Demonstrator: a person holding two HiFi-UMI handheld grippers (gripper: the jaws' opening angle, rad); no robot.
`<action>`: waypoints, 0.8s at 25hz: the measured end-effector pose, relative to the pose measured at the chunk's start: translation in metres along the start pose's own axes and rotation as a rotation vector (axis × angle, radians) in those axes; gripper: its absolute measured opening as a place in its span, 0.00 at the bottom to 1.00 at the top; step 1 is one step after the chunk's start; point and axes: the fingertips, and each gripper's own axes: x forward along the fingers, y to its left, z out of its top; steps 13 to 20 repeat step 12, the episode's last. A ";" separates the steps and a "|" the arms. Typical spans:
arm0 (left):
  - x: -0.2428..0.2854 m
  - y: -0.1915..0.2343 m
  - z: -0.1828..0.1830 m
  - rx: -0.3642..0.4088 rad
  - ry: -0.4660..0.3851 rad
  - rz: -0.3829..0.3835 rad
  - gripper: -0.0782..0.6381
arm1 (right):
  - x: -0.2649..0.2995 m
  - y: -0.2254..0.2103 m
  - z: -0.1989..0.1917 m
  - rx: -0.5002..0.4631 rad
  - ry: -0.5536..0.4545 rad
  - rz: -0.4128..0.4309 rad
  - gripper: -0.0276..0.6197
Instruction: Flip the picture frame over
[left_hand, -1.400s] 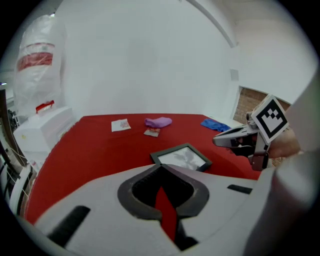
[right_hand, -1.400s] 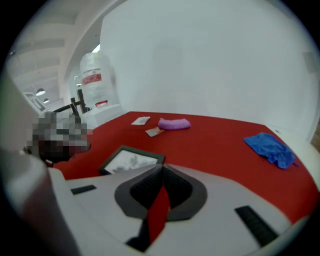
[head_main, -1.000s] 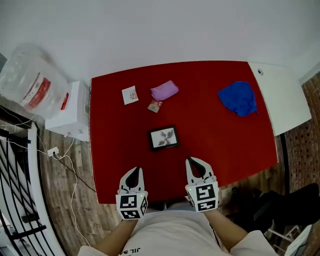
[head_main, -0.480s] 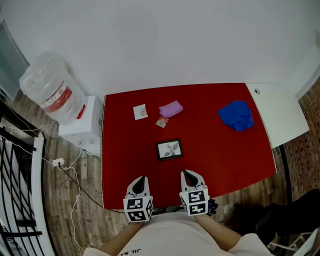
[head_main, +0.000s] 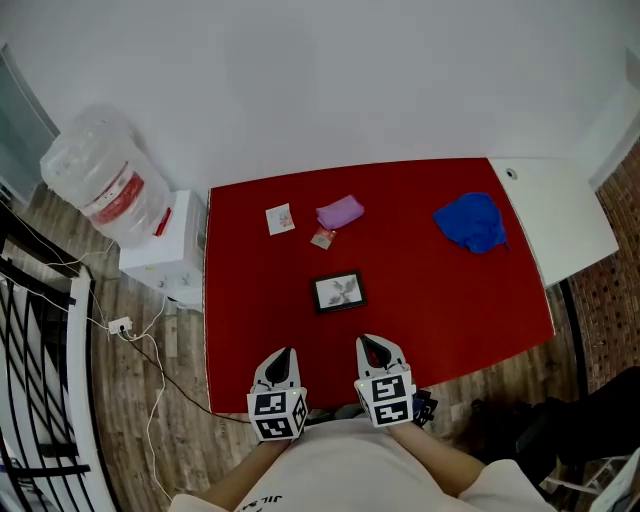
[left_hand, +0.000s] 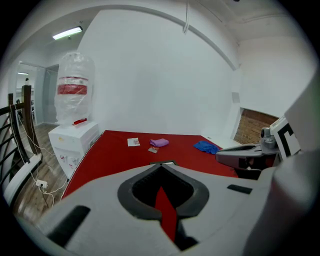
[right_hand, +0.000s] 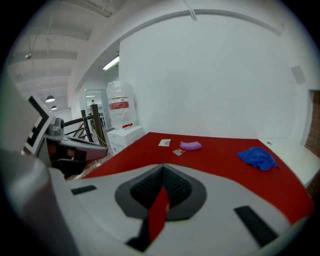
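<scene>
We hold left gripper (head_main: 281, 360), right gripper (head_main: 372, 348) over near edge of desk (head_main: 450, 290), jaws pinched together, empty. Picture frame (head_main: 338, 291) mid-desk, face up, apart from both.

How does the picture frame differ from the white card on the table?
The picture frame has a dark border; the white card has none. The frame is larger than the card. The frame lies mid-table; the card lies farther back and to the left. Both lie flat on the red table, untouched.
</scene>
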 end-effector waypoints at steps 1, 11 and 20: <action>-0.001 0.000 0.000 -0.001 0.000 0.000 0.12 | -0.001 0.001 0.001 0.000 -0.002 0.002 0.05; -0.008 -0.002 -0.003 0.000 -0.003 -0.005 0.12 | -0.008 0.002 -0.008 -0.009 0.012 -0.008 0.05; -0.008 -0.002 -0.003 0.000 -0.003 -0.006 0.12 | -0.009 0.001 -0.009 -0.012 0.014 -0.011 0.05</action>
